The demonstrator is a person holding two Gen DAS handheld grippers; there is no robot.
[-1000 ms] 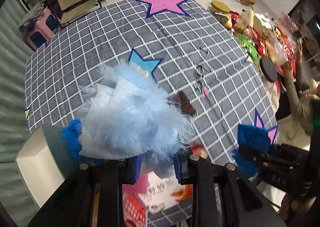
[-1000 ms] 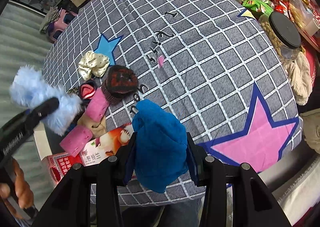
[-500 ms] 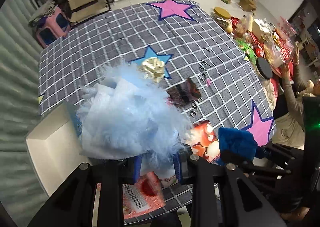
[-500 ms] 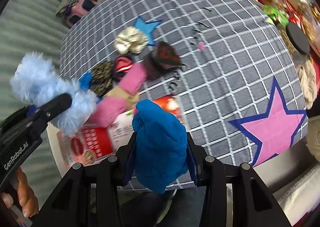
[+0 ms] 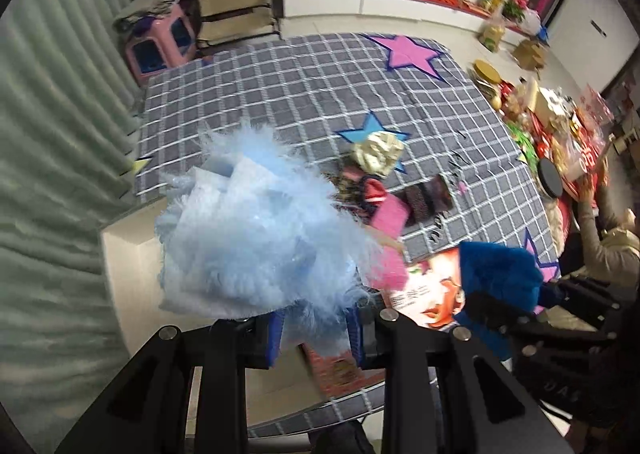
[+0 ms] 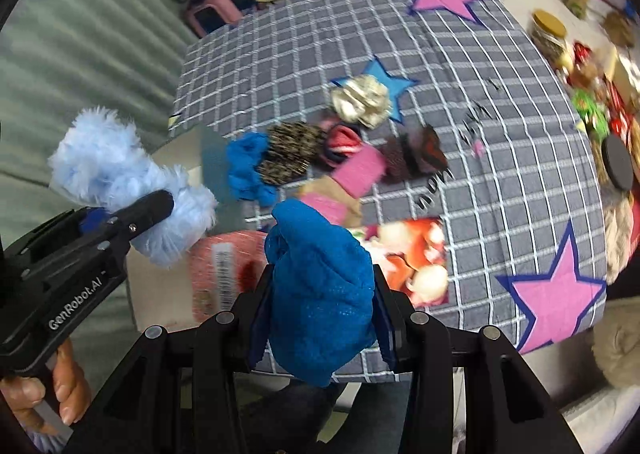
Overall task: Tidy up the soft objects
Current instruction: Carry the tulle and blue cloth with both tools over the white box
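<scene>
Two soft things hang above the table [image 5: 280, 94]: the left gripper [image 5: 316, 328] clamps a pale-blue fluffy piece [image 5: 256, 242], the right gripper [image 6: 320, 330] a blue cloth [image 6: 320, 290], lifted clear, probably for the white box [image 5: 132, 254] beside the leftover pile [image 6: 320, 150].

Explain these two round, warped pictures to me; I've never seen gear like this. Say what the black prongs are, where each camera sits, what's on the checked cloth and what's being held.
No robot here: a person holds a two-fingered grabber in each hand, each with a wide-angle camera looking along its fingers. The left camera shows the left gripper clamped on a pale blue fluffy piece. The right camera shows the right gripper clamped on a dark blue cloth; the person's hand holding the other grabber appears at its left edge. Below lies a checked star-patterned cloth with a heap of small soft items, a cream bow and a red printed box.
</scene>
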